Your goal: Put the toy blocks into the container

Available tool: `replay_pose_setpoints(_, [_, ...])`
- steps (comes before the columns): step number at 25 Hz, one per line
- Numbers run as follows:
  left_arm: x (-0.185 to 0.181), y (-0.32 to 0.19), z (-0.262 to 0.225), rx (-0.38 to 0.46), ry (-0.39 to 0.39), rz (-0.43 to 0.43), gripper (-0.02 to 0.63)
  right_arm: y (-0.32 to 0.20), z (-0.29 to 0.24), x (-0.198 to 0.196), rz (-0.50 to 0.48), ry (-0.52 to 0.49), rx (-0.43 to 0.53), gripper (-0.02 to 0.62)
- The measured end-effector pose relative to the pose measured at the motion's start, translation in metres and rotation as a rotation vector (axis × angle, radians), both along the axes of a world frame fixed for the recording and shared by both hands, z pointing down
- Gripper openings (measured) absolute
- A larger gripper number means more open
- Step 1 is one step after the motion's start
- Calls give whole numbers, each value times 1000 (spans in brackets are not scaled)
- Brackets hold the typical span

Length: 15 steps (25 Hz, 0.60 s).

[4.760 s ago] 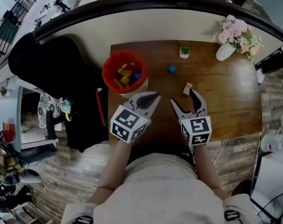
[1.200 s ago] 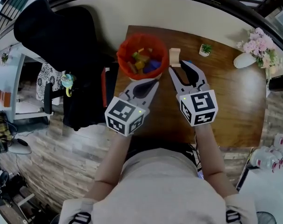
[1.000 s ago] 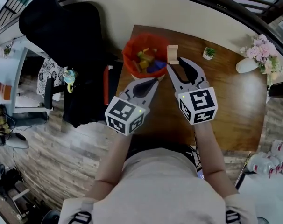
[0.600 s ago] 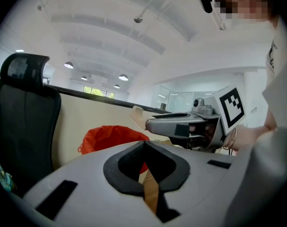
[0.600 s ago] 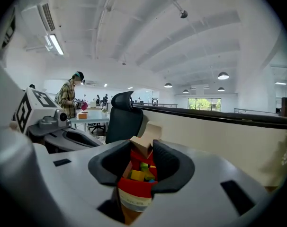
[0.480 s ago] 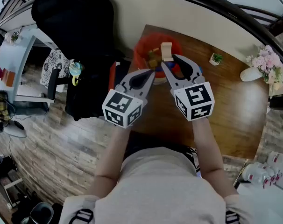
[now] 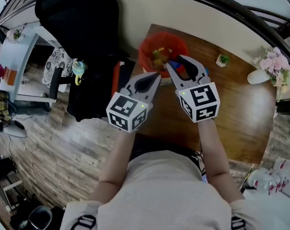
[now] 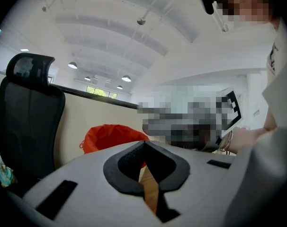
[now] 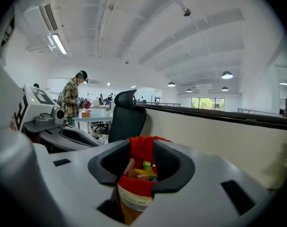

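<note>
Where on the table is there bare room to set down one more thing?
Bare wood: the right half of the table, between the small plant, the flower vase and the near edge. Crowded: the far left corner, with the red container, left gripper and right gripper.

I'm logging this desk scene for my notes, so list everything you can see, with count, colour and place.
container: one, red-orange, table's far left corner
toy blocks: several, mixed colours, inside the container
table: one, brown wood, in front of the person
potted plant: one, green in a white pot, table's far side
vase of flowers: one, white with pink blooms, table's far right corner
office chair: one, black, left of the table
bottles: a few, pale, floor at lower right
left gripper: grey, jaws together, empty, beside the container
right gripper: grey, jaws apart, empty, over the container
</note>
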State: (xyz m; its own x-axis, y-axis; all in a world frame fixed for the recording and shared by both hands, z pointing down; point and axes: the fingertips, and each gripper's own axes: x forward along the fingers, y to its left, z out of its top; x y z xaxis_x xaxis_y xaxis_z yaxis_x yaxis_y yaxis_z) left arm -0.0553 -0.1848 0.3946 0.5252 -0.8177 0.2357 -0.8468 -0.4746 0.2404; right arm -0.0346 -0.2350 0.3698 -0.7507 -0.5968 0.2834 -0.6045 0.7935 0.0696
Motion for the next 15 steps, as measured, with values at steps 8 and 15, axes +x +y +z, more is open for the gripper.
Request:
replay_pose_setpoints(8, [10, 0, -3, 5, -2, 19, 15, 0, -6, 13, 29, -23, 11, 164])
replay_pose_setpoints(15, [28, -4, -5, 10, -12, 72, 15, -1, -6, 38, 94, -31, 9, 164])
